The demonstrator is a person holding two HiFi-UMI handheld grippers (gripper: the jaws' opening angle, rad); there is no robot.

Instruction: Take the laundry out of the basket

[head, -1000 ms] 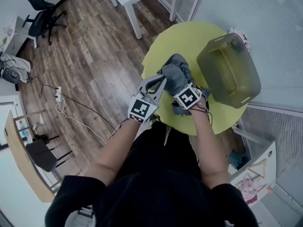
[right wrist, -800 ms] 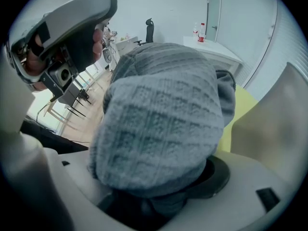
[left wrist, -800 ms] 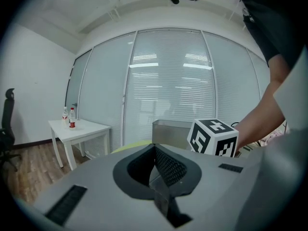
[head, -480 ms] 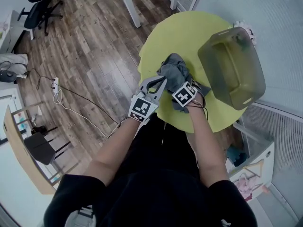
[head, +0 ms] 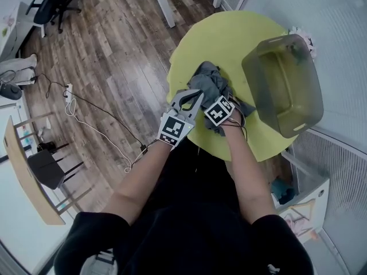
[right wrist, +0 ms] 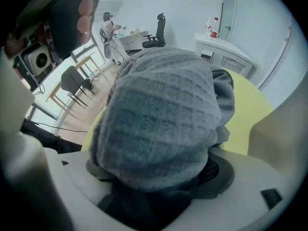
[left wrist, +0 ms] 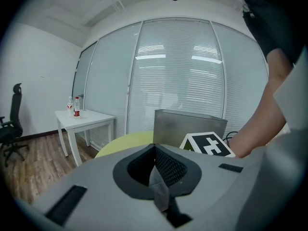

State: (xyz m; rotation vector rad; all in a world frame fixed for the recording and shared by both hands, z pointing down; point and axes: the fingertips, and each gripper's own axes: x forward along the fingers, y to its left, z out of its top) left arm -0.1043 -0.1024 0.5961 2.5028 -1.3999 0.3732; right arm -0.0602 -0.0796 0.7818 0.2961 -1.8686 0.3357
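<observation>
A grey bundle of laundry [head: 207, 85] lies on the round yellow-green table [head: 229, 36], to the left of the olive basket [head: 259, 76]. My left gripper [head: 192, 99] is shut on a thin fold of the grey cloth [left wrist: 159, 189], which shows between the closed jaws [left wrist: 155, 165]. My right gripper [head: 215, 96] sits just to its right, its jaws wide around a thick wad of the grey cloth [right wrist: 159, 114] that fills the gap [right wrist: 159, 177]. The basket's wall [left wrist: 190, 124] stands behind the right gripper's marker cube [left wrist: 207, 144]. A small item lies at the basket's far end [head: 293, 49].
A white table [left wrist: 84, 117] with two bottles [left wrist: 76, 107] stands beyond the round table. An office chair [right wrist: 156, 32] and wooden chairs are across the wood floor [head: 114, 56]. A cable [head: 97, 130] trails on the floor at the left. Glass walls with blinds close in the right side.
Both grippers keep their hold on the grey cloth. The right gripper has shifted slightly left, closer to the left one.
</observation>
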